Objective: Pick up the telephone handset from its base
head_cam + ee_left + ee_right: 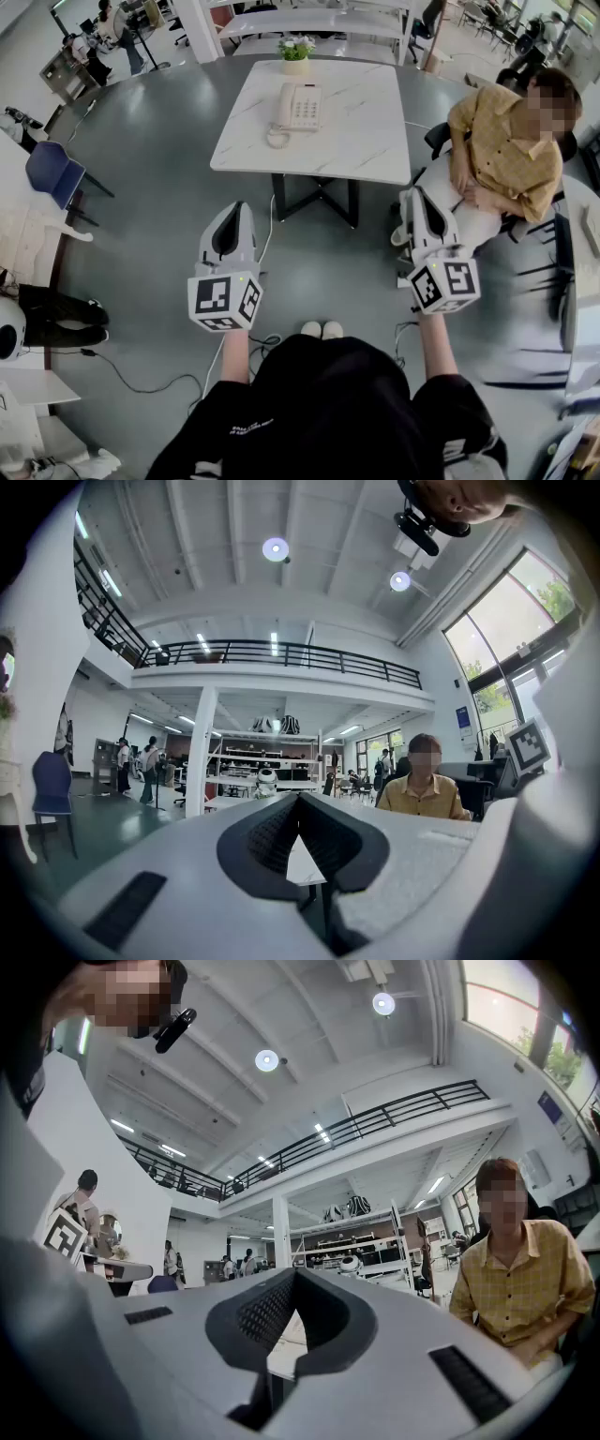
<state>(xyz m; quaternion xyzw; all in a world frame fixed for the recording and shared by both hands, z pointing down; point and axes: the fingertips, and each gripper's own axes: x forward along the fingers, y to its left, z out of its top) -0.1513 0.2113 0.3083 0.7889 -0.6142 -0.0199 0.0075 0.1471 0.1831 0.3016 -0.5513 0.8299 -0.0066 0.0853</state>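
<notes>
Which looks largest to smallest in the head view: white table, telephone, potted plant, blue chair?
1. white table
2. blue chair
3. telephone
4. potted plant, only slightly smaller than the telephone

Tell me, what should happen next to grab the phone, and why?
Probably reach the left gripper forward toward the table, opening it: it and the right gripper are shut, well short of the table, and the handset lies on its base.

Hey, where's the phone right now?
In the head view the phone sits on the white table, left of centre near the far edge, just in front of the plant, with the handset lying on it.
</notes>
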